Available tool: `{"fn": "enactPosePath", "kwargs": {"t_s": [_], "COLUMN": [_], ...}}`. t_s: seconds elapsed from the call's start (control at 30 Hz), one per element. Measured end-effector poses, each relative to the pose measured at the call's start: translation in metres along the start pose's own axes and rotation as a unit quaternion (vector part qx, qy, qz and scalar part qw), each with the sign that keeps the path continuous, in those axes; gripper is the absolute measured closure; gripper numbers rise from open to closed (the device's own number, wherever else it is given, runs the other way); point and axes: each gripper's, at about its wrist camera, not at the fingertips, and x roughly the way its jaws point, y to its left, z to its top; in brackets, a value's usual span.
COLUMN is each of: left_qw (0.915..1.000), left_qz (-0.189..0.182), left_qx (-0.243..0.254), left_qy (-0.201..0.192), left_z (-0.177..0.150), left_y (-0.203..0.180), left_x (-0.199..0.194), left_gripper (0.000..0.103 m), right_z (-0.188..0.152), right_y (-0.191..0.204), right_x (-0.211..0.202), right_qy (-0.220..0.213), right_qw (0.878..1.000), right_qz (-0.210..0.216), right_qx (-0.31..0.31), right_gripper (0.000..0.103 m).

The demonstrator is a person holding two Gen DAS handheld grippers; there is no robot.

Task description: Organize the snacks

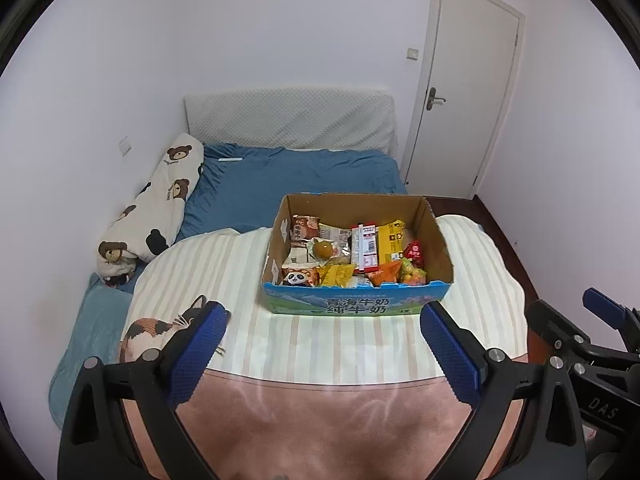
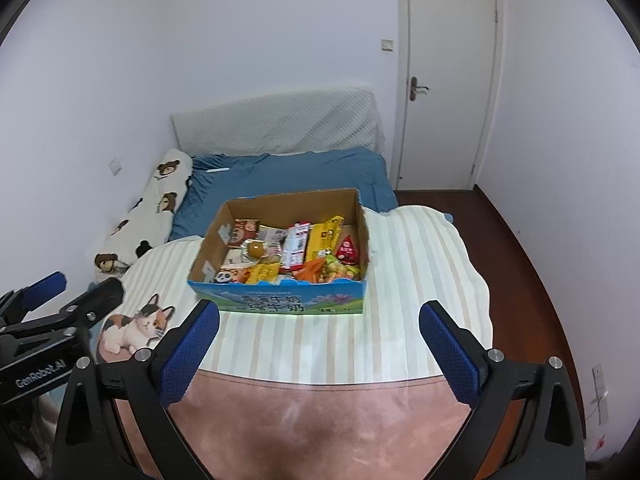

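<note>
Right wrist view | right gripper [image 2: 319,344] and left gripper [image 1: 325,346] spread, empty | risk: loose snack packets [image 2: 296,254] crushed or spilling from milk carton box [image 2: 280,304].

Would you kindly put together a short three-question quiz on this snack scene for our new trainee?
1. True or false: both the left gripper and the right gripper are open and hold nothing.
2. Where are the snacks now? A) spread over the striped blanket B) inside the cardboard box C) on the blue sheet
3. Fill in: the picture printed on the blanket's corner nearest the left gripper shows a ____.

Key: 1 true; 2 B; 3 cat.
</note>
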Motion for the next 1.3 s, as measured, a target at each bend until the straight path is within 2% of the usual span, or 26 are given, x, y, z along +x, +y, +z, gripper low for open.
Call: {"fn": "enactPosePath", "kwargs": {"t_s": [0.2, 0.77, 1.3], "left_qw": [0.9998, 0.9971, 0.9938], "left_qz": [0.018, 0.017, 0.016], "left_qx": [-0.005, -0.002, 0.027], "left_qy": [0.008, 0.074, 0.107], "left_z": [0.007, 0.031, 0.039], "left_y": [0.003, -0.008, -0.013], "left_x": [0.027, 0.122, 0.150], "left_gripper": [0.000, 0.000, 0.000], "right_z": [0.006, 0.037, 0.046], "right_y": [-0.014, -0.021, -0.025], "right_x": [0.028, 0.119, 0.163], "right_qy": [0.010, 0.049, 0.087], "right_qw": [1.000, 0.998, 0.995], "right_qz": [-0.016, -0.038, -0.043], "right_qx": [0.023, 0.029, 0.027], "right_gripper": [0.001, 0.001, 0.001]}}
